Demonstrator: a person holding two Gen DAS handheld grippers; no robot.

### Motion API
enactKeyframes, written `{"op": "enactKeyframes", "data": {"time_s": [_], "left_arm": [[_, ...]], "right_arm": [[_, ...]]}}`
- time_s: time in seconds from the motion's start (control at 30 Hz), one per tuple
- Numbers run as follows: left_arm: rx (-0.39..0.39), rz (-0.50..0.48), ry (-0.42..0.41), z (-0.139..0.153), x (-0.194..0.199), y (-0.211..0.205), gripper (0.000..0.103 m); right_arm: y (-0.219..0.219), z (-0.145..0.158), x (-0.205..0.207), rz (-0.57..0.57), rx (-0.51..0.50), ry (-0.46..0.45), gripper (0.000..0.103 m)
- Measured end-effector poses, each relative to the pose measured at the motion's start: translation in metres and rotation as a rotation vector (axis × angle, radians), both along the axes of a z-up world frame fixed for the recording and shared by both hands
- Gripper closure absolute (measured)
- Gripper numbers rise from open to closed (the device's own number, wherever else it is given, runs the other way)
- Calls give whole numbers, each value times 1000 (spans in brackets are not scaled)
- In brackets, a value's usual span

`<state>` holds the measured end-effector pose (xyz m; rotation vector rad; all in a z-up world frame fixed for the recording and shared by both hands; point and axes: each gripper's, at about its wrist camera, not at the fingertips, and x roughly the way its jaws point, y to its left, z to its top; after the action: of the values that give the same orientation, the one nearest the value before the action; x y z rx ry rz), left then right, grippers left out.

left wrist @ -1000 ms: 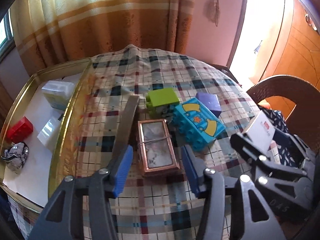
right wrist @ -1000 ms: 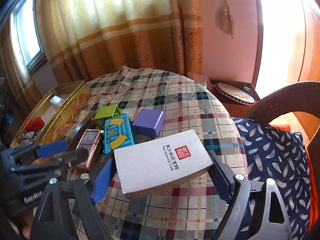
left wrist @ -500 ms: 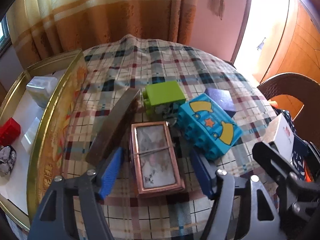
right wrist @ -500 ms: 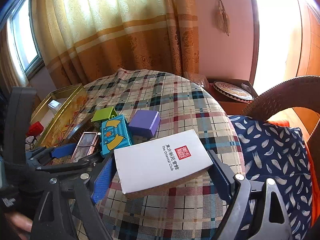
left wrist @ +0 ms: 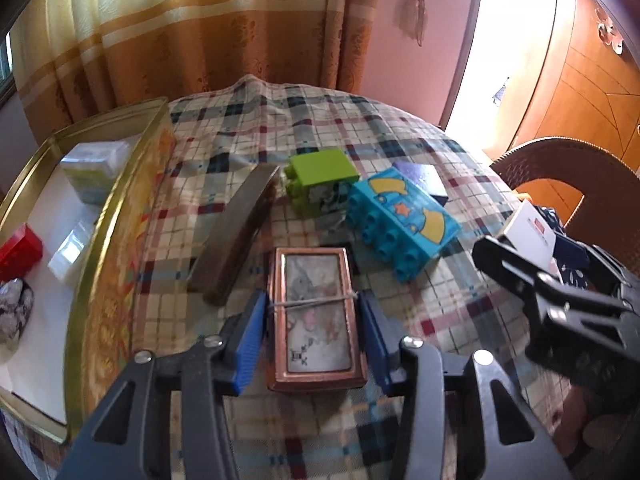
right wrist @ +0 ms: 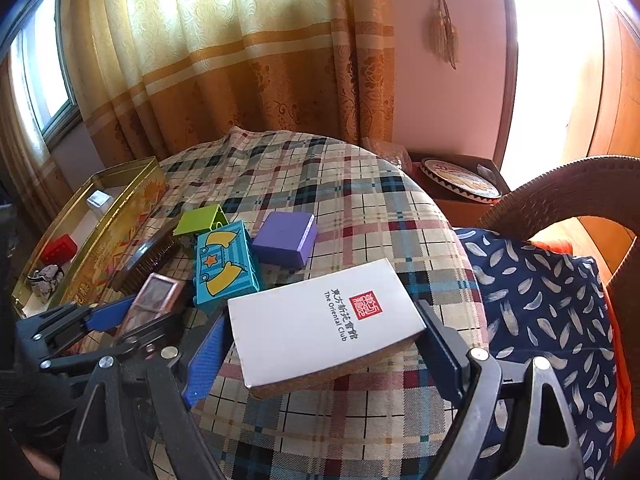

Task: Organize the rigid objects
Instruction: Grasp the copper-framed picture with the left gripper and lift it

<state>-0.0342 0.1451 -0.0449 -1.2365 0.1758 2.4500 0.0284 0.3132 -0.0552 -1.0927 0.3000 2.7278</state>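
Note:
A copper-framed box (left wrist: 316, 316) with a rubber band around it lies on the plaid tablecloth. My left gripper (left wrist: 312, 336) straddles it and its jaws are closing; both blue pads (left wrist: 252, 344) meet its long sides. My right gripper (right wrist: 324, 348) is shut on a white printed box (right wrist: 324, 320), held just over the cloth. Beyond the copper box lie a green block (left wrist: 322, 172), a blue star block (left wrist: 400, 220), a purple block (left wrist: 424, 176) and a dark curved brush (left wrist: 236, 232).
A gold tin tray (left wrist: 116, 220) stands at the left, holding a red block (left wrist: 18, 252), a clear box (left wrist: 94, 168) and a patterned lump (left wrist: 14, 312). A wicker chair (right wrist: 568, 188) with a blue cushion (right wrist: 540, 304) is on the right.
My left gripper moved forward until its pads flank the copper-framed box; the jaws widened, then narrowed onto its sides. The right gripper and its white box kept still.

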Motion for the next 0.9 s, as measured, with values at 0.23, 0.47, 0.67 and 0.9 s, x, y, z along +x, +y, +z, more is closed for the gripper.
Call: {"op": "enactKeyframes", "data": {"time_s": [0.23, 0.47, 0.67, 0.9], "left_arm": [[-27, -9, 9, 1, 12, -8, 58], [-42, -17, 14, 0, 20, -10, 58], [-47, -17, 40, 5, 26, -13, 58], [-24, -21, 47, 13, 31, -16, 58]], "right_arm": [[-2, 0, -2, -8, 24, -16, 16], [-3, -2, -3, -9, 35, -29, 16], [-3, -2, -4, -10, 43, -34, 16], [-4, -1, -3, -20, 47, -32, 16]]}}
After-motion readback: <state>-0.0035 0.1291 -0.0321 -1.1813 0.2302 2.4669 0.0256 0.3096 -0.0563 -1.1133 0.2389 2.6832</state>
